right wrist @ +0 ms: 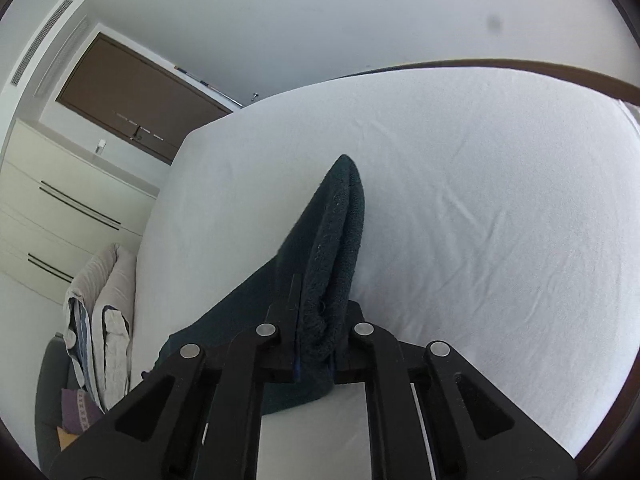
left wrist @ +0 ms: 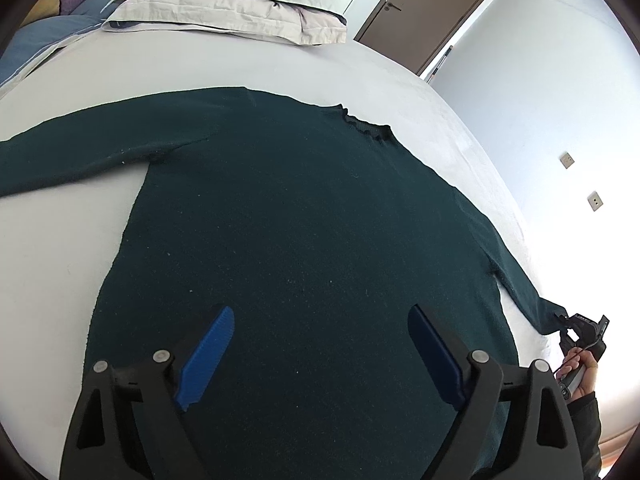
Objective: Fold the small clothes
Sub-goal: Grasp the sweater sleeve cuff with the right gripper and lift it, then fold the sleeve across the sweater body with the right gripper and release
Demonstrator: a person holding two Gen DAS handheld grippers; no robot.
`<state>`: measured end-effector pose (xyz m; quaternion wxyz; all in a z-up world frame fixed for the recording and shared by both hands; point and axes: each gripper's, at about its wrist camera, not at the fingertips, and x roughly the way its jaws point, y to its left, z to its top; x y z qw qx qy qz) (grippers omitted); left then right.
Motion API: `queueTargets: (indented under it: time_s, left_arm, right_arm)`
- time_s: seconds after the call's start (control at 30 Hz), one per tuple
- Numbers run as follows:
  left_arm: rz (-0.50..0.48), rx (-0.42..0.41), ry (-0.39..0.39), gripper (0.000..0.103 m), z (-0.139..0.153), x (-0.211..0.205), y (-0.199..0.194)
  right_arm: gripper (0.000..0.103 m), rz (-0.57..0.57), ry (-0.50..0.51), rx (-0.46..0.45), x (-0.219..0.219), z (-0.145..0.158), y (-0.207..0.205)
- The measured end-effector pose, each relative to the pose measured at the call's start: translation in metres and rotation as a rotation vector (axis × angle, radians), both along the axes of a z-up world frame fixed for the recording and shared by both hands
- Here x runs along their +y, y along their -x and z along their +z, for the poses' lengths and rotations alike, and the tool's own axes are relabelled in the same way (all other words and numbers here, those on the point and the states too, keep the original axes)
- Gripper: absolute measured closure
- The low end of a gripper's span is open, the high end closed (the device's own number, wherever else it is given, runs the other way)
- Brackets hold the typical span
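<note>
A dark green sweater [left wrist: 304,208] lies flat on the white bed [left wrist: 56,248], neck toward the pillows, one sleeve stretched left. My left gripper [left wrist: 320,324] hovers open over its lower body, blue pads wide apart and empty. My right gripper [right wrist: 318,312] is shut on the cuff of the other sleeve [right wrist: 340,216], which sticks up between the fingers. In the left wrist view the right gripper [left wrist: 580,332] shows at the far right holding that sleeve end.
Stacked pillows [left wrist: 232,4] and a blue blanket [left wrist: 36,40] lie at the head of the bed. A brown door [left wrist: 424,8] and white wall stand beyond. White drawers [right wrist: 60,208] and pillows [right wrist: 104,312] lie left in the right wrist view.
</note>
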<state>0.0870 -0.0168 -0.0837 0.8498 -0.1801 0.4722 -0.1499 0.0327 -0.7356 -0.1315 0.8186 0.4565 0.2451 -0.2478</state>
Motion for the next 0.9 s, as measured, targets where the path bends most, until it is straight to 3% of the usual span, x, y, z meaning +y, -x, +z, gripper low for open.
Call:
queueTargets:
  time_s: [0.17, 0.3, 0.43, 0.57, 0.67, 0.77, 0.8, 0.83, 0.9]
  left_arm:
    - [0.017, -0.026, 0.031, 0.013, 0.006, 0.018, -0.005]
    - [0.047, -0.043, 0.052, 0.013, 0.007, 0.040, -0.004]
    - [0.084, -0.050, 0.071, 0.013, 0.006, 0.064, -0.003]
    - [0.121, -0.054, 0.070, 0.013, 0.004, 0.088, -0.004]
    - [0.143, -0.046, 0.077, 0.013, 0.000, 0.103, -0.007]
    - [0.148, -0.036, 0.076, 0.013, -0.006, 0.104, -0.014]
    - [0.144, -0.033, 0.075, 0.013, -0.007, 0.102, -0.018]
    - [0.136, -0.032, 0.073, 0.012, -0.008, 0.100, -0.021]
    - [0.116, -0.035, 0.072, 0.010, -0.007, 0.095, -0.024]
  right_arm:
    - [0.096, 0.208, 0.195, 0.014, 0.075, 0.059, -0.093]
    - [0.096, 0.431, 0.272, -0.009, 0.174, 0.087, -0.177]
    - [0.096, 0.644, 0.292, -0.016, 0.293, 0.084, -0.251]
    - [0.096, 0.779, 0.275, 0.030, 0.380, 0.046, -0.306]
    - [0.096, 0.841, 0.259, 0.093, 0.437, -0.003, -0.310]
    - [0.091, 0.896, 0.248, 0.145, 0.516, -0.051, -0.274]
    - [0.080, 0.919, 0.229, 0.144, 0.524, -0.064, -0.268]
    - [0.061, 0.929, 0.204, 0.132, 0.526, -0.072, -0.261]
    - [0.047, 0.908, 0.192, 0.084, 0.524, -0.071, -0.230]
